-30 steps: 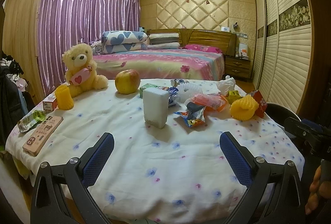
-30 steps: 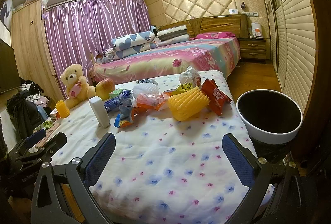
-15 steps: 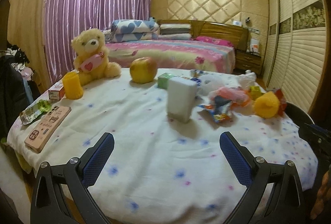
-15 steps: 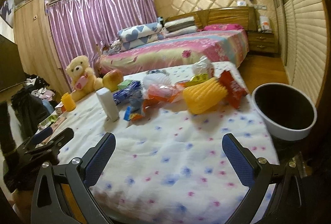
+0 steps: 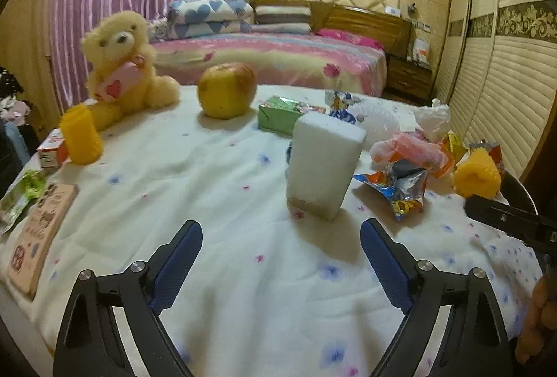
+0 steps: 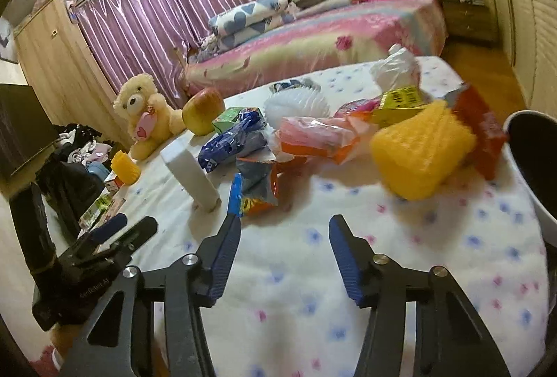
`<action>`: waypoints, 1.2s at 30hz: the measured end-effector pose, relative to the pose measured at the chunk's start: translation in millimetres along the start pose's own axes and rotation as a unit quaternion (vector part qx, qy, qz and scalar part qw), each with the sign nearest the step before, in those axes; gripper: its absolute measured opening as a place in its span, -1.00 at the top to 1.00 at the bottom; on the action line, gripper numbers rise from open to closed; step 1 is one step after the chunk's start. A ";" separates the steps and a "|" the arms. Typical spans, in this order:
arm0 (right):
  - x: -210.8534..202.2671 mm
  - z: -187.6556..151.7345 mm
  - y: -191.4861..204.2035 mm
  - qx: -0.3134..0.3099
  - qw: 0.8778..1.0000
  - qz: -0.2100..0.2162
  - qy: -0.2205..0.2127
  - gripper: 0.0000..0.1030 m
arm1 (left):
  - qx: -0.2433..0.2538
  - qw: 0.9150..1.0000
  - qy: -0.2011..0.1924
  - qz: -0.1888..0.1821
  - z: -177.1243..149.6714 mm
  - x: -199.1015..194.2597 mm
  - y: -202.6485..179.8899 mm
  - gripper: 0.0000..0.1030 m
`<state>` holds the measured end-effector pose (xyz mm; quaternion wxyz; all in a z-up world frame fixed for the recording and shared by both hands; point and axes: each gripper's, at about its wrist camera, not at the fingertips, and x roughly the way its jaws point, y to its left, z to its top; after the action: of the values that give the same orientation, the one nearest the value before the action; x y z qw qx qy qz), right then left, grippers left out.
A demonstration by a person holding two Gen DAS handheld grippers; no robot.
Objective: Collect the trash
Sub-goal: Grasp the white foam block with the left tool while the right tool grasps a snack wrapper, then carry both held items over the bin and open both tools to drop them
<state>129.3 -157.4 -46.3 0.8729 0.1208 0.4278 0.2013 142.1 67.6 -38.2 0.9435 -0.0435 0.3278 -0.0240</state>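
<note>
A heap of trash lies on the white flowered tablecloth: a silver-orange snack wrapper, a blue wrapper, a pink-orange bag, a yellow foam net and a red packet. A white foam block stands upright just ahead of my left gripper, whose jaws are closing with nothing between them. My right gripper hovers just short of the snack wrapper, its jaws also closing on nothing. The dark bin with a white rim stands at the table's right edge.
A teddy bear, an apple, a yellow cup, a green carton and a pink flat box sit on the table's left and far side. A bed stands behind. The left gripper's body shows at the lower left of the right wrist view.
Both grippers have moved forward over the table toward the trash heap and tipped downward. Both pairs of jaws stand narrower than before, the right one much more so.
</note>
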 end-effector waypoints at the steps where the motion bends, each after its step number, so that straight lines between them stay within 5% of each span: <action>1: 6.5 3.4 1.3 0.000 1.000 0.002 0.005 0.00 | 0.002 1.000 0.004 -0.003 3.7 5.5 0.1 -0.77; 13: 55.5 23.1 5.3 -0.011 0.998 0.011 0.058 0.27 | 0.005 0.999 0.038 -0.022 32.3 48.1 -3.5 -0.76; 16: 61.7 27.0 3.0 -0.012 0.998 0.015 0.064 0.54 | 0.012 0.999 0.043 -0.020 36.1 56.3 -7.0 -0.46; 18: 64.0 28.1 1.5 -0.010 0.997 0.024 0.069 0.81 | 0.016 0.999 0.045 -0.027 38.3 60.4 -10.5 0.07; 19: 64.1 28.0 0.3 -0.007 0.997 0.028 0.071 0.88 | 0.016 0.998 0.044 -0.040 38.4 60.8 -12.3 0.17; 23: 55.2 24.1 -0.8 -0.013 0.997 0.031 0.063 0.92 | 0.024 0.998 0.034 -0.045 34.6 54.7 -17.4 0.56; 36: -7.0 2.3 -23.9 0.001 0.999 0.032 0.033 0.94 | 0.025 0.996 0.022 -0.085 13.2 6.1 -40.8 0.68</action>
<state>133.1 -181.9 -49.1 0.8513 0.1289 0.4524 0.2324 154.4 27.4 -27.6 0.9315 -0.0469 0.3426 -0.1128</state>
